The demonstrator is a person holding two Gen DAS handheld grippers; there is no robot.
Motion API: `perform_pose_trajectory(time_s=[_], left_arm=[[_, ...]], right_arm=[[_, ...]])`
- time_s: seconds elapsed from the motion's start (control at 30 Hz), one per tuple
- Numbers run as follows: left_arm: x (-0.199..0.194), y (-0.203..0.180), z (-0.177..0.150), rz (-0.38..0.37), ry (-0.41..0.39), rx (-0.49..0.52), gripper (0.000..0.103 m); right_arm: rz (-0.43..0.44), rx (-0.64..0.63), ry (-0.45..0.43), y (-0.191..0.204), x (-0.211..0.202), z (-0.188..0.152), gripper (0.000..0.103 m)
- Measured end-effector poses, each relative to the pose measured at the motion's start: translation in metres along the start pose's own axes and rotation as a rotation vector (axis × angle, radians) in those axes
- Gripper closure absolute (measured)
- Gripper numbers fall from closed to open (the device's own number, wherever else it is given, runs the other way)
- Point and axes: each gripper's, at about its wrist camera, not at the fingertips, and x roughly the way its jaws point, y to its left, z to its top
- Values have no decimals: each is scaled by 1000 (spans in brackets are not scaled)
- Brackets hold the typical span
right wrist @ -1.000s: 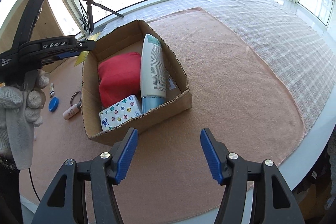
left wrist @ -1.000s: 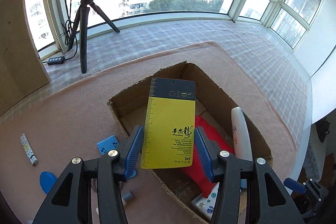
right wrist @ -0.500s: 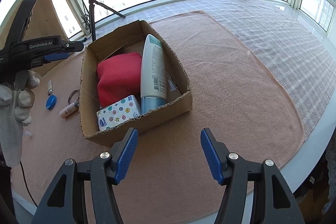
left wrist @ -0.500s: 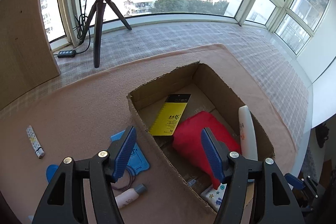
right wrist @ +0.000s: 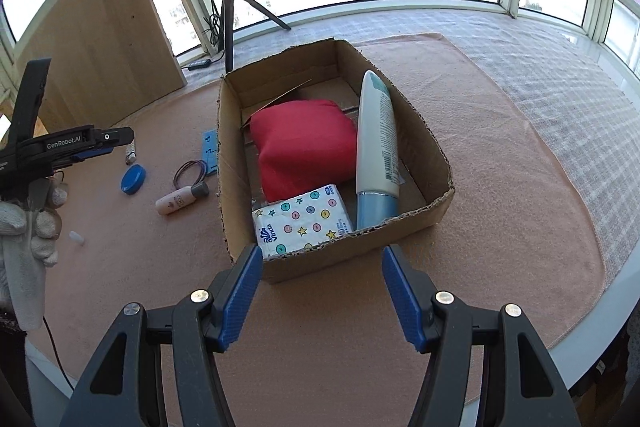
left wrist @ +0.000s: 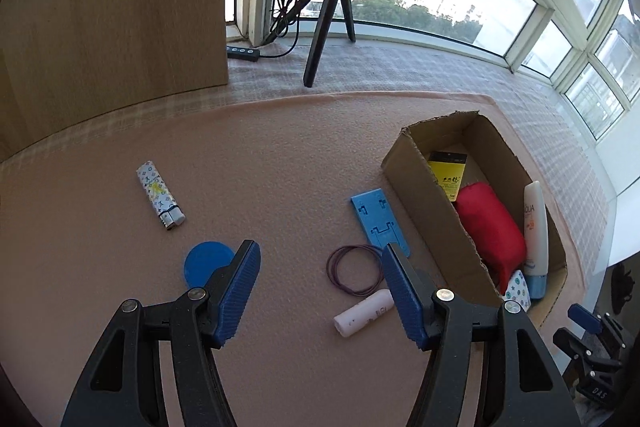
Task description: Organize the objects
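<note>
The box [right wrist: 436,163] sits on the pink-covered surface [right wrist: 500,155] and holds a red pouch [right wrist: 304,147], a white tube [right wrist: 378,143] lying along its right wall, a tissue pack [right wrist: 302,219] at the near end, and a yellow card [left wrist: 448,177] leaning against the left wall at the far end. Just left of the box lie a blue stand [left wrist: 380,221], a loop of bands [left wrist: 354,269] touching the stand's near end, and a small bottle [left wrist: 366,313] just beside the bands. Further left are a blue lid [left wrist: 206,263] and, well apart, a lighter [left wrist: 160,195].

The left tongs [left wrist: 320,287] hang wide and empty above the surface between lid and bands, held by a gloved hand [right wrist: 30,223]. The right tongs [right wrist: 322,291] are wide and empty too, before the box's near wall. A ring light on a tripod [left wrist: 328,15] stands by the window.
</note>
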Motion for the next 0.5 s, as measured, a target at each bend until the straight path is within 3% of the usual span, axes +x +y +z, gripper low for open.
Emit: perform_pose_trajectory(time_s=[0.13,0.4,0.5], left_arm=[[8,2,-13,-5,33,18,53],[45,-21,-14,-90,124,62,71],[65,-28,-12,-82,166,68,76]], right_arm=[[21,-21,8,15,0,-1,45],[14,-4,17,14,-5,-9,45],[2,23,18,5,-7,-12,45]])
